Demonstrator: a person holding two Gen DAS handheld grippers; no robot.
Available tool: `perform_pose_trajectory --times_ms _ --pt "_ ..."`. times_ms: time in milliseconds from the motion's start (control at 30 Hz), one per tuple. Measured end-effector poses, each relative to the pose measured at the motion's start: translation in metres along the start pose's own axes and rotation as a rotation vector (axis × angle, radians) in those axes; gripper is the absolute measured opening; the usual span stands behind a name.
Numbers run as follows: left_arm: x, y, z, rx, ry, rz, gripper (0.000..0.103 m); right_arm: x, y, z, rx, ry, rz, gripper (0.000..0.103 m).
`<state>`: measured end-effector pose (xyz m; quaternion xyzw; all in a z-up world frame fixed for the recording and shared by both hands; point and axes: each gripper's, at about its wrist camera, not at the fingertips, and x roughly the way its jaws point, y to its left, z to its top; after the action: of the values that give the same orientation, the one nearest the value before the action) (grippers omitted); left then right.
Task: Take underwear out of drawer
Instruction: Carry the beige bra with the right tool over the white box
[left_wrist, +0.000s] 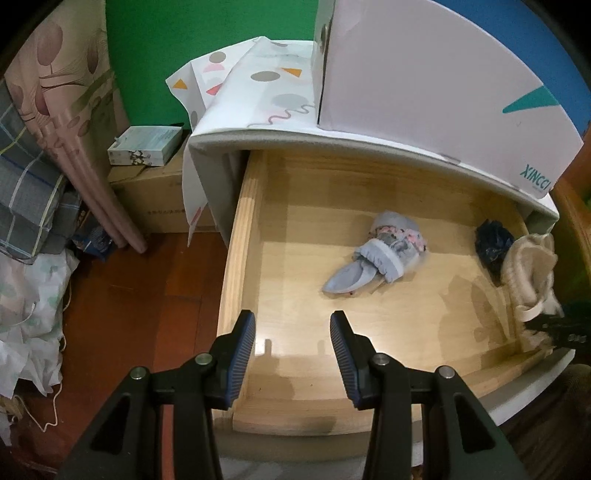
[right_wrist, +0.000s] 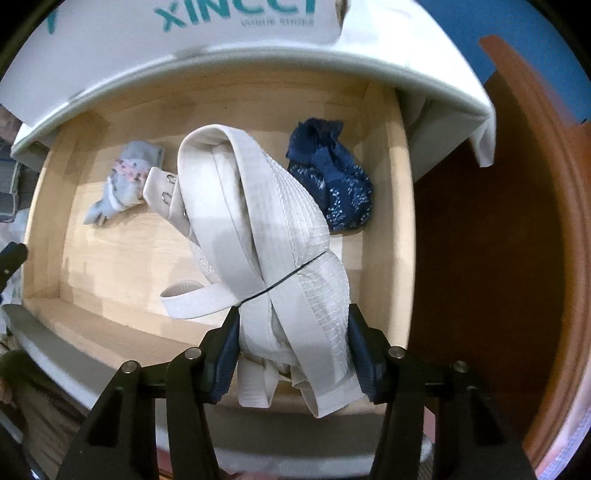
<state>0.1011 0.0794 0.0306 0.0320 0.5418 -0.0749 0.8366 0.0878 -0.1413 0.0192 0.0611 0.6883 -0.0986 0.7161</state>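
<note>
Over on the far left there's a pile of bedding (left_wrist: 26, 199) and a folded pinkish curtain (left_wrist: 74, 122), then a small box (left_wrist: 146, 146) sitting on a cardboard carton (left_wrist: 155, 199) against the green wall; next comes the pulled-out wooden drawer (left_wrist: 236, 258) under the white cabinet top (left_wrist: 369, 147), which has a white XINCCI box (left_wrist: 443, 85) on it. The left gripper (left_wrist: 293, 354) hangs over the drawer's front left corner, fingers spread apart with nothing in between, just bare wood below; a bit further right, a light blue floral underwear piece (left_wrist: 380, 254) lies on the drawer floor, roughly mid-drawer; past that, a dark navy patterned piece (right_wrist: 332, 173) sits near the drawer's right wall, toward the back. The right gripper (right_wrist: 293, 354) is over the right front of the drawer and it's got the cream bra (right_wrist: 273, 236) pinched between its pads, straps and band bunched up and dangling below the fingers; it looks lifted clear of the drawer floor, though the far end is hard to judge. Far right is reddish-brown wood (right_wrist: 498, 258).
</note>
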Motion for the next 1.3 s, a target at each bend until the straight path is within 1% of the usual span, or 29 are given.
perform_pose_trajectory --times_ms 100,333,600,767,933,1100,1167,1300 --pt "0.002 -0.003 -0.001 0.015 0.004 0.010 0.043 -0.020 -0.004 0.000 0.013 -0.016 0.017 0.050" --pt "0.003 -0.002 -0.001 0.012 0.009 0.018 0.043 -0.075 0.002 0.005 -0.033 -0.080 0.018 0.050" --pt "0.001 0.002 -0.001 -0.011 0.004 0.016 0.043 -0.131 0.010 0.008 -0.069 -0.167 0.036 0.050" --pt "0.002 0.003 -0.001 -0.015 0.002 0.017 0.043 -0.167 0.016 0.019 -0.076 -0.235 0.031 0.050" --pt "0.001 0.004 -0.001 -0.021 -0.001 0.011 0.043 -0.206 0.017 0.047 -0.070 -0.306 0.034 0.050" --pt "0.001 0.005 -0.001 -0.032 -0.004 0.011 0.043 -0.235 0.023 0.088 -0.060 -0.376 0.024 0.050" --pt "0.000 0.006 -0.001 -0.037 -0.006 0.010 0.043 -0.236 0.028 0.103 -0.060 -0.385 0.007 0.050" --pt "0.000 0.009 -0.001 -0.048 -0.008 0.004 0.043 -0.227 0.040 0.140 -0.073 -0.371 -0.048 0.050"
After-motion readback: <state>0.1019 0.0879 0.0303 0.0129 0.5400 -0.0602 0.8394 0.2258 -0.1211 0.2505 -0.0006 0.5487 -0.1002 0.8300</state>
